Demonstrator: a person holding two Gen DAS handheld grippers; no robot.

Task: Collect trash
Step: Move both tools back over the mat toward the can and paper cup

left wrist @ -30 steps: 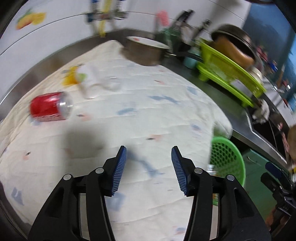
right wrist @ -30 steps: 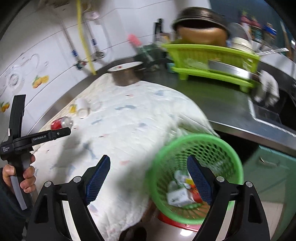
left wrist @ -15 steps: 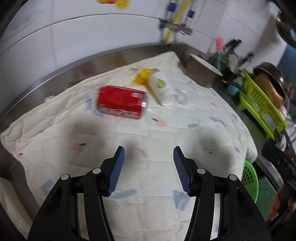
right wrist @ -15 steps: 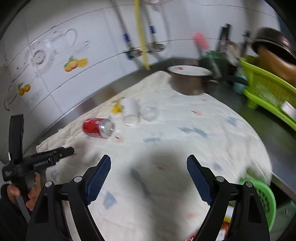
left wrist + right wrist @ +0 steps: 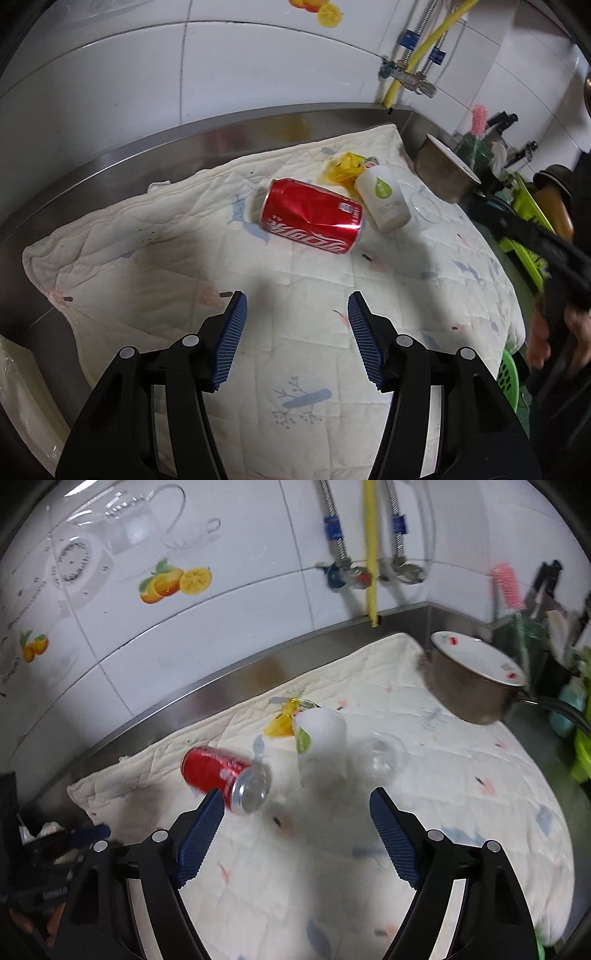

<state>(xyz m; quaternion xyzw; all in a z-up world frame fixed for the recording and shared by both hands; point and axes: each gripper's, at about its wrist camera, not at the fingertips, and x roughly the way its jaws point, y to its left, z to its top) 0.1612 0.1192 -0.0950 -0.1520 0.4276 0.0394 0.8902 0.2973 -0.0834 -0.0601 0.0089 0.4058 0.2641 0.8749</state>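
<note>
Both wrist views look steeply down, sharing the dented can (image 5: 312, 216).

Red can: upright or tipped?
Tipped. The red can lies on its side on the quilted cloth, dented, its end facing sideways.

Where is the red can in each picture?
Left wrist view: the red can lies on its side above the middle, on the quilted cloth, beyond the open left claw.
Right wrist view: the red can lies left of the middle, just past the left finger of the open right claw.
Shared landmark: the white paper cup lies to the can's right in both.
</note>
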